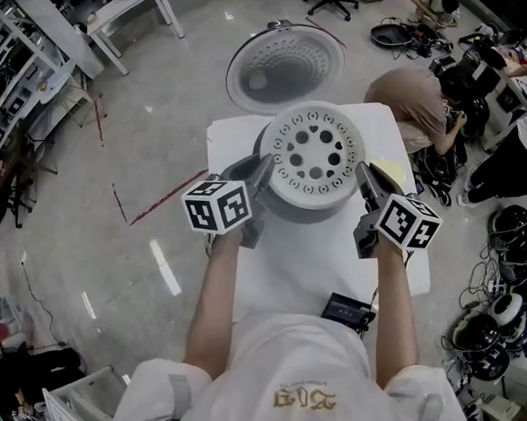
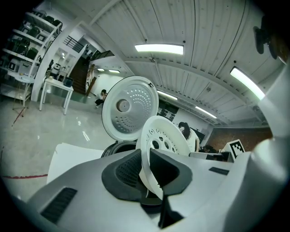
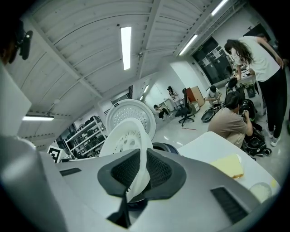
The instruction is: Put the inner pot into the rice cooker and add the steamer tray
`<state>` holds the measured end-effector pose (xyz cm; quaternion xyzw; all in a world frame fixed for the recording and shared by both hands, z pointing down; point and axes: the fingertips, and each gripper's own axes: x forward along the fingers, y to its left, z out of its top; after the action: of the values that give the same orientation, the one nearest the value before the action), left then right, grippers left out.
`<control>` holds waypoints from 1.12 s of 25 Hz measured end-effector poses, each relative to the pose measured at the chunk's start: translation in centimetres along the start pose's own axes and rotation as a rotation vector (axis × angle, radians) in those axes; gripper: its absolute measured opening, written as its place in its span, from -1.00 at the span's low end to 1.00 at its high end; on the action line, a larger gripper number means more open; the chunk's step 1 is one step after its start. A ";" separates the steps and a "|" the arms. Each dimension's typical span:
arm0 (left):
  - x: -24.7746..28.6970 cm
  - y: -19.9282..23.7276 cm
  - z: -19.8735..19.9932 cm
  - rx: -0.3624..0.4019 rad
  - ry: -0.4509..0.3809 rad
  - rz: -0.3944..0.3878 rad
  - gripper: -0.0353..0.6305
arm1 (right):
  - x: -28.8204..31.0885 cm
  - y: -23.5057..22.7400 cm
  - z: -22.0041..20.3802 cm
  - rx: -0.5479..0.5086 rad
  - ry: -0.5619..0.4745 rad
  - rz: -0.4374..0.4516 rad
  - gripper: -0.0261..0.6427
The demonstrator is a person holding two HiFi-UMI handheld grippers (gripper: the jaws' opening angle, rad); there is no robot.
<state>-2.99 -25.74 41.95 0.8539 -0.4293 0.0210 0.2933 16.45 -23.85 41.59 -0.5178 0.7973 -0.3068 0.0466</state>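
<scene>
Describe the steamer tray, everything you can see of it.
The steamer tray is a round, shallow, white dish, plastic by its look. Its flat face is pierced by a ring of large holes with smaller ones around it. It is held close to the open rice cooker. The left hand-held gripper pinches its rim on one side, the right hand-held gripper on the opposite side.
</scene>
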 end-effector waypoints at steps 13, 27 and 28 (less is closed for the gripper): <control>2.0 3.9 -0.3 -0.004 0.043 0.009 -0.68 | 4.1 -1.0 -1.5 -0.004 0.058 -0.035 -0.75; 3.5 5.7 -2.1 0.168 0.114 0.063 -0.57 | 5.6 -1.9 -2.8 -0.165 0.106 -0.140 -0.68; 3.7 5.5 -2.2 0.195 0.124 0.069 -0.55 | 5.6 -2.1 -2.9 -0.194 0.112 -0.154 -0.67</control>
<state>-4.33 -29.79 47.53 0.8602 -0.4355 0.1254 0.2340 14.41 -27.97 46.47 -0.5616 0.7823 -0.2595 -0.0722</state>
